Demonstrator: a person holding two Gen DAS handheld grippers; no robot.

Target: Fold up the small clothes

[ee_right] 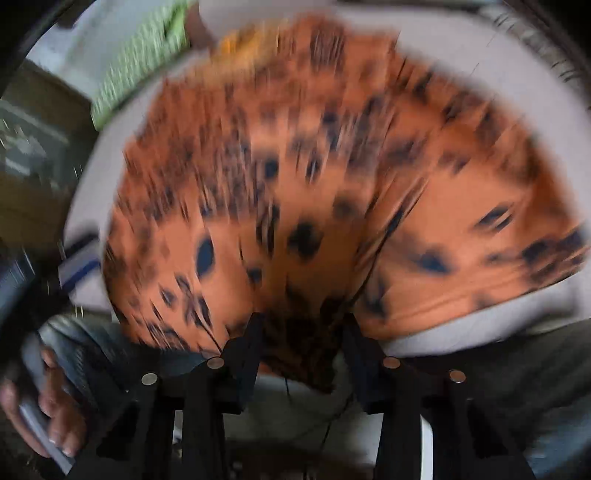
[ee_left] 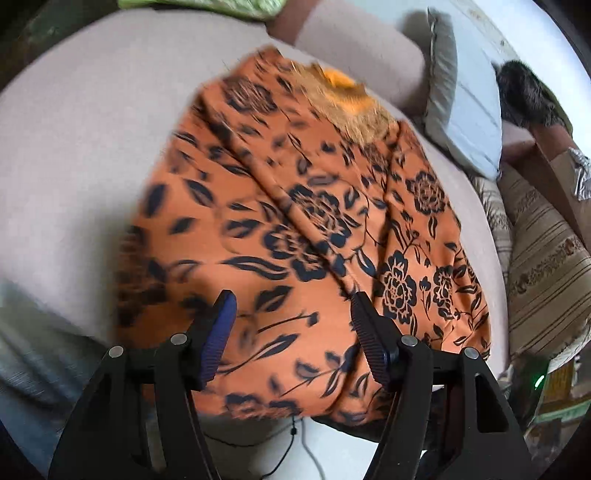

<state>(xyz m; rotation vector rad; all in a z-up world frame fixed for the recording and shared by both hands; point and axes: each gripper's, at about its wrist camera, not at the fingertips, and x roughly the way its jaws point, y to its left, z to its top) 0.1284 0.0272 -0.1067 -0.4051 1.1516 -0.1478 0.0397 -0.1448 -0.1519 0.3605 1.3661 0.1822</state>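
Orange cloth [ee_left: 295, 206] flat on grey cushion [ee_left: 74, 147], mid-fold.
Left view: left gripper [ee_left: 291, 314] jaws open, empty, over near hem; cloth's long axis runs ahead. Right view: blurred; right gripper [ee_right: 301, 325] jaws narrow, cloth edge between, grip unclear.

- One orange garment [ee_left: 295, 221] with a black flower print, filling the middle of both views
- Two grippers: the left gripper [ee_left: 291, 325] and right gripper [ee_right: 303, 332], each at the bottom of its own view
- One green patterned cloth [ee_left: 207, 7] at the top edge
- One white pillow [ee_left: 469, 110], upper right
- One striped cushion [ee_left: 546, 266], right
- One bare hand [ee_right: 48, 417], lower left
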